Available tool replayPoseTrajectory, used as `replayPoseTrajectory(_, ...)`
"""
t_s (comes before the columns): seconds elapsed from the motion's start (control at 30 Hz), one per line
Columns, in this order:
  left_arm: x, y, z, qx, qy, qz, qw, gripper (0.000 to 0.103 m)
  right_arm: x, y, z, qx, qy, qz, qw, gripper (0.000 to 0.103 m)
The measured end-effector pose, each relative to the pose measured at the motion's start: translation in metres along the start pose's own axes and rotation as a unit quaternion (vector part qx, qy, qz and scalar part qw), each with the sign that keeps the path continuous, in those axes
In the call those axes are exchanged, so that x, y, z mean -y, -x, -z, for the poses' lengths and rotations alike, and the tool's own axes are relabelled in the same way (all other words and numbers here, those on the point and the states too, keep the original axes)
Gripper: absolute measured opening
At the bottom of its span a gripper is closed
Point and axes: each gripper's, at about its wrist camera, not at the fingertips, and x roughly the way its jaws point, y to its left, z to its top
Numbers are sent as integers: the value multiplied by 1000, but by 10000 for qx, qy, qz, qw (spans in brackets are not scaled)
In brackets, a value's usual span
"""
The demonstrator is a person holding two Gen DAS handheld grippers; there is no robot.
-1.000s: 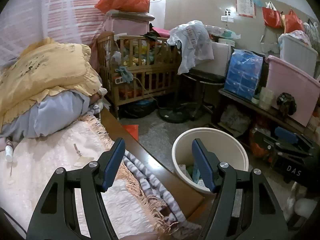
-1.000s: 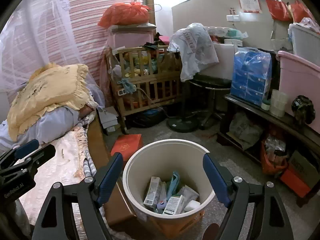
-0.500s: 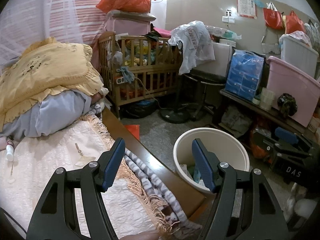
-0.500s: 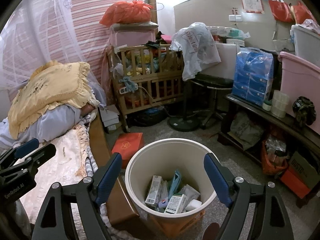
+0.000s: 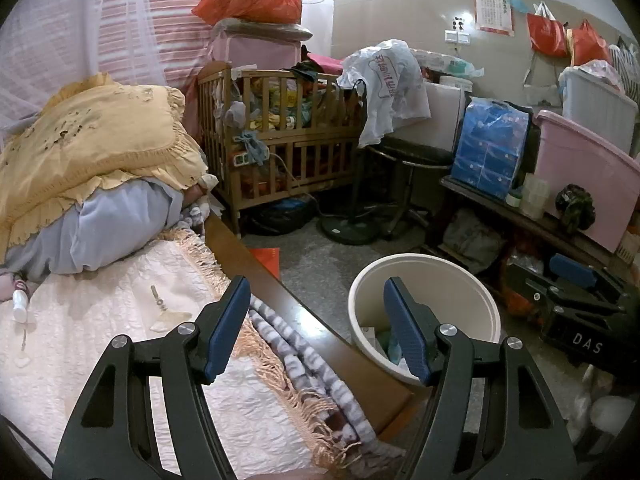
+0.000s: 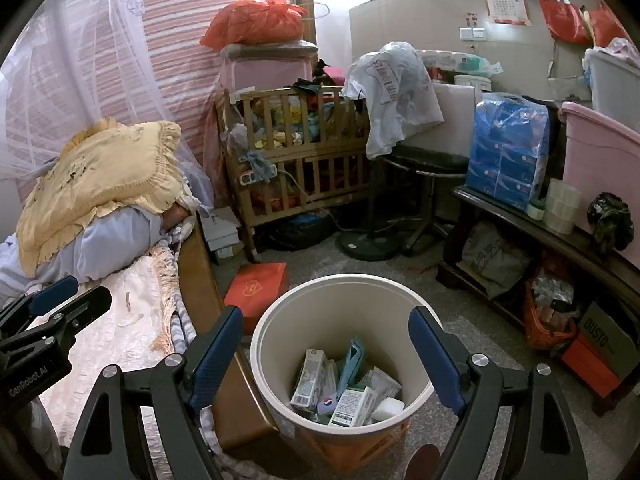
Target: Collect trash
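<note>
Nothing has shifted in the last second: both hands hold steady. The right gripper [image 6: 326,344] hangs wide open and empty, the white bin [image 6: 280,320] of cartons directly below its jaws. The left gripper [image 5: 316,326], open and empty, overlooks the bed [image 5: 100,320], where remaining scraps probably lie.

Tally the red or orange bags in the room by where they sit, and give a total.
On top of the pink box behind the crib: 1, the orange-red bag.
Hanging on the far wall: 2, the left red bag and the right red bag.
Total: 3.
</note>
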Motion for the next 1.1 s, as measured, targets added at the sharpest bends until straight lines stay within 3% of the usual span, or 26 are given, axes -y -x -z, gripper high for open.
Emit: replayPoseTrajectory(1.1, 0, -7, 6, -91, -65, 73, 9999, 68, 3, -6, 2, -70, 35, -20, 10000, 84)
